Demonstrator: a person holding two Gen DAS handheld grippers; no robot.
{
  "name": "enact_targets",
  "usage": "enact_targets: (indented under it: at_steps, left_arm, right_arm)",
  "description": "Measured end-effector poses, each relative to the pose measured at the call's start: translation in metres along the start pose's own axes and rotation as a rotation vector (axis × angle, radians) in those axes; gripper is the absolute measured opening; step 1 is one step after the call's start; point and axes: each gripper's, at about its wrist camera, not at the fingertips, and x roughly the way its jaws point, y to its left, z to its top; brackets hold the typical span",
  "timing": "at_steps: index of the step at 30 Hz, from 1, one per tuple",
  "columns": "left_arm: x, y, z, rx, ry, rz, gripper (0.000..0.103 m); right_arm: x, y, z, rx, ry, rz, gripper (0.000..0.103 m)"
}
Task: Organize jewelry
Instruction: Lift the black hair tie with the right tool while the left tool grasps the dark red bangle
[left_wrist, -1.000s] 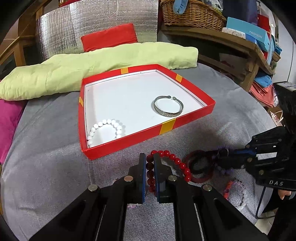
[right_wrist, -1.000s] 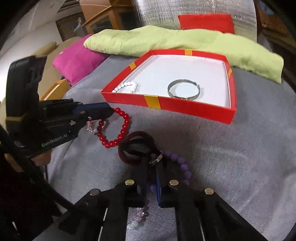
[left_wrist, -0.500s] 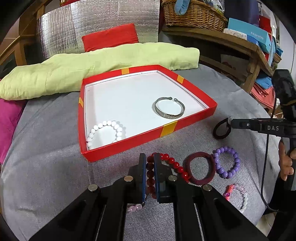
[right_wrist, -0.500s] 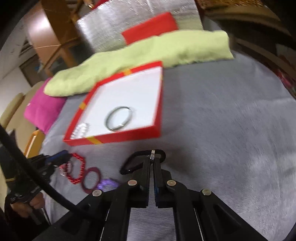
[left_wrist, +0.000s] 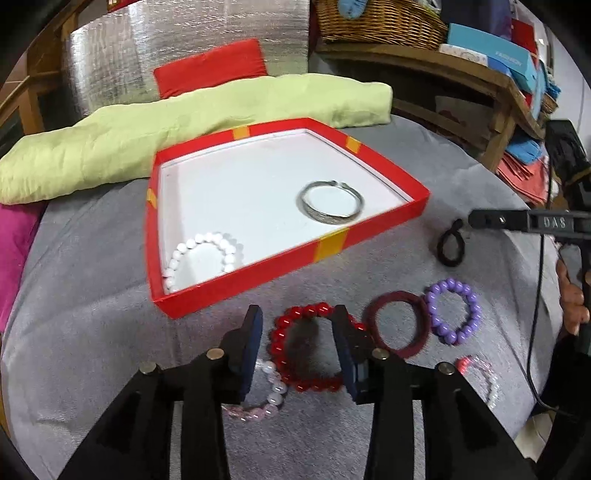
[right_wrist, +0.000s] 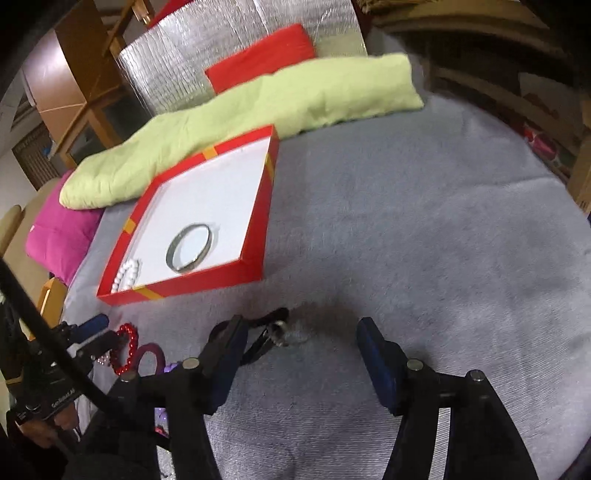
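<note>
A red tray (left_wrist: 380, 229) with a white floor holds a silver bangle (left_wrist: 330, 202) and a white bead bracelet (left_wrist: 201, 254); it also shows in the right wrist view (right_wrist: 184, 284). My left gripper (left_wrist: 297, 345) is open, its jaws on either side of a red bead bracelet (left_wrist: 306, 349) lying on the grey cloth. My right gripper (right_wrist: 297, 350) is open and empty; a black hair tie (right_wrist: 258, 338) lies on the cloth just by its left finger. In the left wrist view the black tie (left_wrist: 450, 247) lies under the right gripper's tips.
On the cloth lie a maroon ring (left_wrist: 397, 328), a purple bead bracelet (left_wrist: 452, 310), a pale pink bracelet (left_wrist: 258, 402) and a clear pink one (left_wrist: 480, 376). A green cushion (left_wrist: 184, 136) lies behind the tray. A wooden shelf (left_wrist: 461, 74) stands at the right.
My left gripper has opened off the red bead bracelet, which now lies on the cloth. My right gripper carried the black tie to the right, lowered it and opened, releasing it.
</note>
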Motion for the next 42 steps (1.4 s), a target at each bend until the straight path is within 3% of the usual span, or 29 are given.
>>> enact_targets:
  at_steps: [2,4,13,17,18,20,21,22,23,24,29,42]
  left_arm:
    - [0.0,-0.004,-0.001,0.021,0.005,-0.014,0.057]
    - [0.001,-0.01,-0.002,0.05,0.018,-0.038,0.06]
    - [0.006,-0.016,-0.005,0.064,0.06,-0.076,0.068]
    - [0.004,-0.016,-0.007,0.069,0.053,-0.088,0.068]
    - [0.003,-0.016,-0.008,0.071,0.052,-0.091,0.068]
    - [0.003,-0.017,-0.009,0.078,0.051,-0.095,0.068]
    - [0.003,-0.016,-0.009,0.078,0.049,-0.093,0.068]
    - [0.002,-0.016,-0.009,0.077,0.047,-0.093,0.064]
    - [0.002,-0.015,-0.009,0.075,0.047,-0.099,0.053]
    - [0.002,-0.014,-0.009,0.068,0.05,-0.109,0.047]
    - [0.008,-0.007,-0.006,0.045,0.055,-0.095,0.014]
    - [-0.002,0.0,-0.002,0.019,0.017,-0.086,0.009]
  right_arm:
    - [-0.002,-0.004,0.001,0.018,0.001,0.021,0.066]
    - [0.0,-0.008,0.001,0.04,0.009,0.038,0.066]
    - [0.011,0.007,-0.002,0.022,0.041,0.044,0.066]
    - [0.019,0.02,-0.004,-0.021,0.038,-0.01,0.064]
    - [0.021,0.025,-0.005,-0.036,0.034,-0.023,0.062]
    - [0.023,0.03,-0.006,-0.055,0.032,-0.031,0.04]
    - [0.024,0.033,-0.006,-0.074,0.03,-0.049,0.035]
    - [0.025,0.034,-0.006,-0.086,0.027,-0.063,0.028]
    - [0.025,0.035,-0.007,-0.095,0.022,-0.072,0.019]
    - [0.025,0.034,-0.006,-0.091,0.02,-0.07,0.016]
    - [0.023,0.029,-0.004,-0.052,0.002,-0.061,0.011]
    - [0.013,0.023,0.001,0.004,-0.03,-0.029,0.011]
